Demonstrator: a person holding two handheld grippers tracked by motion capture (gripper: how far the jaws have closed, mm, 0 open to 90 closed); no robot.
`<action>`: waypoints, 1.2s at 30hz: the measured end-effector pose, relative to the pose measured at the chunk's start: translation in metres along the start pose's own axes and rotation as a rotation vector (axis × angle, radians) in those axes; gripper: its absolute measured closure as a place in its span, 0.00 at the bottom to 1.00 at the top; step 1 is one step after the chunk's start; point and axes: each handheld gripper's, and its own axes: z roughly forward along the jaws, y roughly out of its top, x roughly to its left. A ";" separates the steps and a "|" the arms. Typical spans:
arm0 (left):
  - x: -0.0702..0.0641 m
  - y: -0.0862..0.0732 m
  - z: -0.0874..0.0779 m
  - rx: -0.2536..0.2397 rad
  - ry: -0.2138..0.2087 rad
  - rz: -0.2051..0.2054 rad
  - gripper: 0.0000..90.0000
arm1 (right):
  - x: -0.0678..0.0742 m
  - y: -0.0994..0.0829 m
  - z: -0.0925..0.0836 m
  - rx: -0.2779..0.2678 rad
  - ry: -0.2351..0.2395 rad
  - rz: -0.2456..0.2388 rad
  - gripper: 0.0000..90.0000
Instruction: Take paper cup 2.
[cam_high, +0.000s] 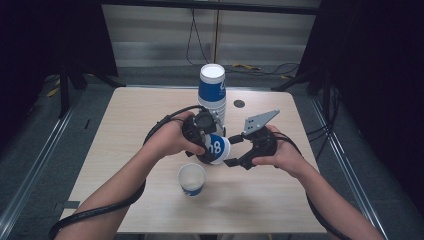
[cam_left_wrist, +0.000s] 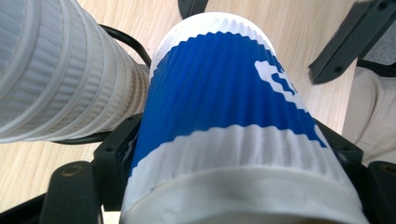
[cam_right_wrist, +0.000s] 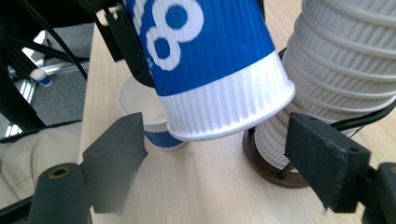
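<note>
My left gripper (cam_high: 202, 132) is shut on a blue and white ribbed paper cup (cam_high: 217, 147), holding it on its side over the table's middle with its base toward the right. Its black jaws press both sides of the cup (cam_left_wrist: 224, 107) near the rim. My right gripper (cam_right_wrist: 219, 154) is open, one jaw on either side of the cup's white base (cam_right_wrist: 224, 112) without touching it. In the high view the right gripper (cam_high: 234, 150) sits just right of the cup.
A tall stack of paper cups (cam_high: 212, 92) stands on a brown disc (cam_right_wrist: 261, 168) just behind the grippers. One cup (cam_high: 191, 179) stands upright nearer the front edge. A dark round spot (cam_high: 239, 104) marks the wooden table (cam_high: 140, 115).
</note>
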 end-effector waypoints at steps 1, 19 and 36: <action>0.000 0.001 0.000 -0.003 -0.002 0.004 0.28 | 0.000 0.000 0.001 0.002 -0.001 -0.006 0.22; -0.005 0.011 0.002 -0.007 -0.038 0.041 0.28 | 0.001 -0.002 0.009 -0.005 0.016 -0.037 0.25; -0.003 0.005 0.002 -0.002 -0.047 0.031 0.28 | 0.002 0.000 0.004 -0.029 -0.010 -0.053 0.22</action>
